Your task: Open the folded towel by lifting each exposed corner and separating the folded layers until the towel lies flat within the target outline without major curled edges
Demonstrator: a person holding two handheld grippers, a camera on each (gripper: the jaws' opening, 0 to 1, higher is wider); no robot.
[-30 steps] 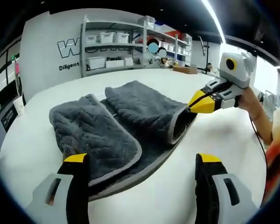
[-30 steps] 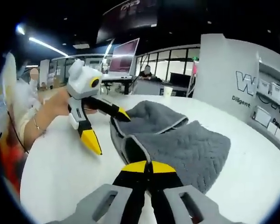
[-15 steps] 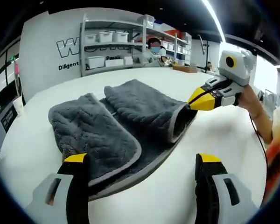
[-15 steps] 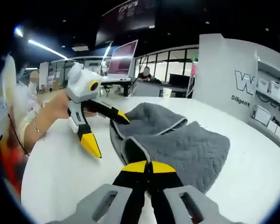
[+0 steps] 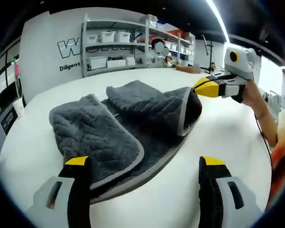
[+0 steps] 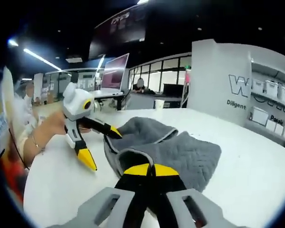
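Note:
A grey quilted towel (image 5: 133, 118) lies folded on the white table (image 5: 213, 137), its two flaps turned in over a bottom layer. My right gripper (image 5: 201, 87) enters the left gripper view from the right, shut on the towel's right corner, which it holds a little above the table. In the right gripper view its jaws (image 6: 149, 170) are closed on the towel's pale edge, the towel (image 6: 185, 152) spreading beyond. My left gripper (image 5: 143, 164) stands open at the towel's near edge with nothing between its fingers. It appears again in the right gripper view, the left gripper (image 6: 99, 145) with jaws spread beside the towel.
Shelves with white bins (image 5: 109, 40) stand against a lettered wall behind the table. A hand (image 5: 254, 97) holds the right gripper, and a hand (image 6: 47, 126) holds the left one. Desks and a screen (image 6: 113, 71) lie beyond the table's far edge.
My right gripper has risen with the towel's right corner, so that flap now stands up and curls over. The left gripper has stayed open in place.

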